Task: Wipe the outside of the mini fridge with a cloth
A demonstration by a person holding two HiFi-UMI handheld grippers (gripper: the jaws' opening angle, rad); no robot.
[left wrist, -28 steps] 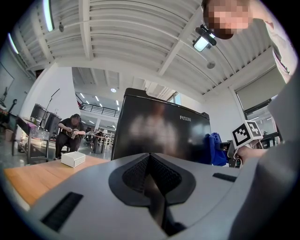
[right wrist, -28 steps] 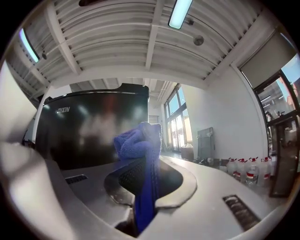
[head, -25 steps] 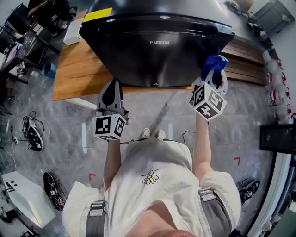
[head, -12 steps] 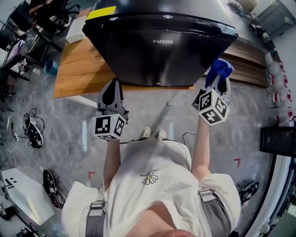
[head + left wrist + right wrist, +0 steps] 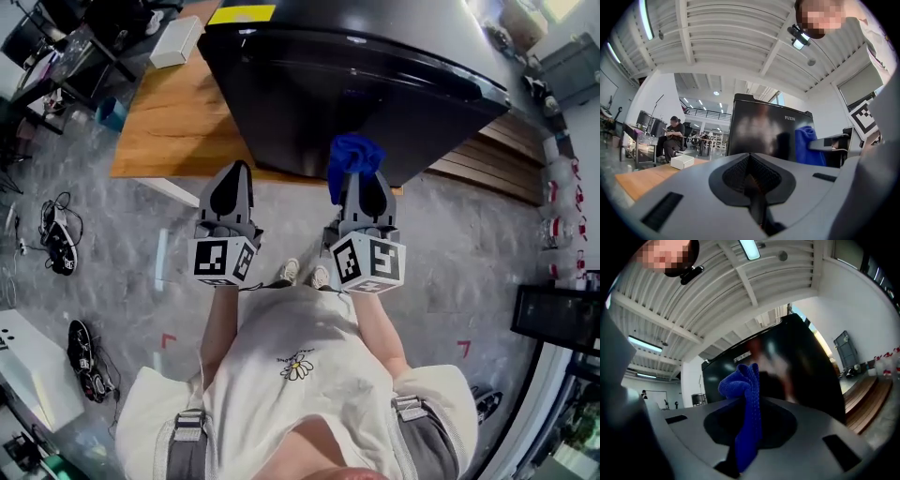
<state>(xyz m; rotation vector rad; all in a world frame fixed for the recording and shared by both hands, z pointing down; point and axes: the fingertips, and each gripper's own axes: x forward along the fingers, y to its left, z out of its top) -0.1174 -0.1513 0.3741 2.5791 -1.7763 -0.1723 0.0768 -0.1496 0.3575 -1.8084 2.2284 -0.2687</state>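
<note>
The black mini fridge (image 5: 347, 89) stands on a wooden table (image 5: 164, 122); its glossy front faces me. A blue cloth (image 5: 352, 155) is pinched in my right gripper (image 5: 360, 180), and its bunched end lies against the lower front of the fridge. In the right gripper view the cloth (image 5: 743, 380) stands up between the jaws of the right gripper (image 5: 744, 427) before the fridge (image 5: 792, 362). My left gripper (image 5: 232, 172) hovers beside it at the fridge's lower left, shut with nothing in it. The left gripper view shows the left gripper (image 5: 750, 164), the fridge (image 5: 764, 136) and the cloth (image 5: 805, 145).
A white box (image 5: 175, 42) lies on the table left of the fridge. Slatted wooden boards (image 5: 487, 155) run to the right. Shoes (image 5: 56, 230) and cables lie on the floor at left. A seated person (image 5: 671, 136) is far off at a desk.
My right gripper has carried the cloth left, from the fridge's right corner to the lower front, close beside the left gripper. The left gripper has hardly moved.
</note>
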